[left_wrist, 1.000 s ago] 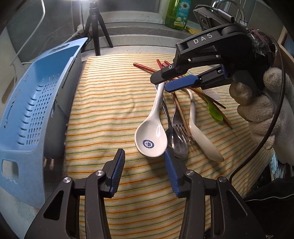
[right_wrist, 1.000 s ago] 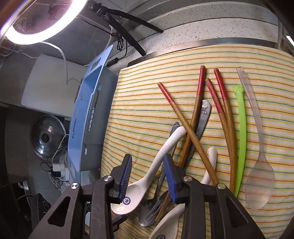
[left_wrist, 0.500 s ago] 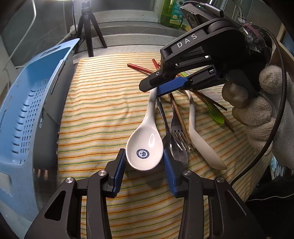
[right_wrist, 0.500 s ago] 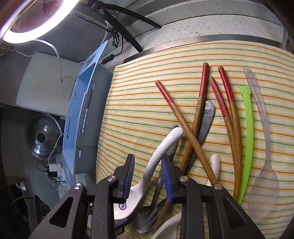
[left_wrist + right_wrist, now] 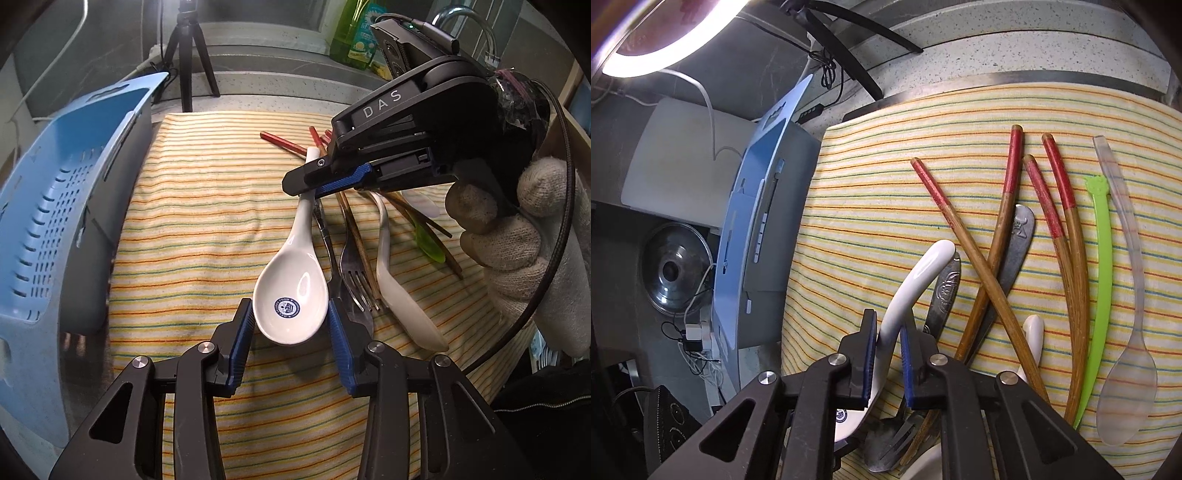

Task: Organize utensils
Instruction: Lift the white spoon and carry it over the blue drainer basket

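Observation:
A white ceramic spoon (image 5: 291, 295) with a blue emblem lies on the striped cloth (image 5: 207, 221). My left gripper (image 5: 290, 339) has its blue pads against both sides of the spoon's bowl. My right gripper (image 5: 888, 354), seen from the side in the left wrist view (image 5: 306, 184) and held by a gloved hand (image 5: 517, 240), has its jaws closing on the same spoon's handle (image 5: 912, 284); its pads press the handle. A metal fork (image 5: 354, 273), a second white spoon (image 5: 402, 306) and red-tipped wooden chopsticks (image 5: 960, 229) lie tangled beside it.
A blue perforated basket (image 5: 55, 221) stands off the cloth's left edge. A green plastic spoon (image 5: 1102, 277) and a clear plastic spoon (image 5: 1130, 369) lie at the right. A tripod (image 5: 188, 55) and a green bottle (image 5: 351, 33) stand behind the cloth.
My left gripper came forward around the white spoon's bowl and narrowed onto it. My right gripper's jaws drew in from wide apart onto the spoon's handle.

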Demonstrator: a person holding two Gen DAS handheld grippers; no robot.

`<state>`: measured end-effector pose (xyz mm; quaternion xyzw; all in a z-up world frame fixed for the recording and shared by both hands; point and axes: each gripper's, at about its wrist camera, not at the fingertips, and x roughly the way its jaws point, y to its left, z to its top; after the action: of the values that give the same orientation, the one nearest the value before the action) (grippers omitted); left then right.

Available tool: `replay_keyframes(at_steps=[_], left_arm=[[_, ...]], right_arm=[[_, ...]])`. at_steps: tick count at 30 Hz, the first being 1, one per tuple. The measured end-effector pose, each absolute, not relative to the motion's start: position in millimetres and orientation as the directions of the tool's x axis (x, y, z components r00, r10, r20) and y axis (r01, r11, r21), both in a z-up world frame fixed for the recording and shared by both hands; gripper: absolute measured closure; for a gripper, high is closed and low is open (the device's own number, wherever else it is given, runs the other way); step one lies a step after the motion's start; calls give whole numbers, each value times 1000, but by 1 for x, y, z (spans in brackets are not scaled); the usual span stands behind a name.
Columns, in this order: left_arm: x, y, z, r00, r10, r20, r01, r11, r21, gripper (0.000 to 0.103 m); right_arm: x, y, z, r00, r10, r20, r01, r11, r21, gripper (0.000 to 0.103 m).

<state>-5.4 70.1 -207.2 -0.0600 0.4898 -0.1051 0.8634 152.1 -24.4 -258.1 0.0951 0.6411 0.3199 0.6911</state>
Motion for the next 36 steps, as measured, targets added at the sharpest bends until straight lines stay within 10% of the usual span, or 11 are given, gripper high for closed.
replay_keyframes(at_steps=[36], left_arm=[[-19, 207, -165, 586, -15, -810, -98, 991, -89, 64]], right_arm=[[132, 165, -204, -49, 573, -818, -589, 645, 487, 86]])
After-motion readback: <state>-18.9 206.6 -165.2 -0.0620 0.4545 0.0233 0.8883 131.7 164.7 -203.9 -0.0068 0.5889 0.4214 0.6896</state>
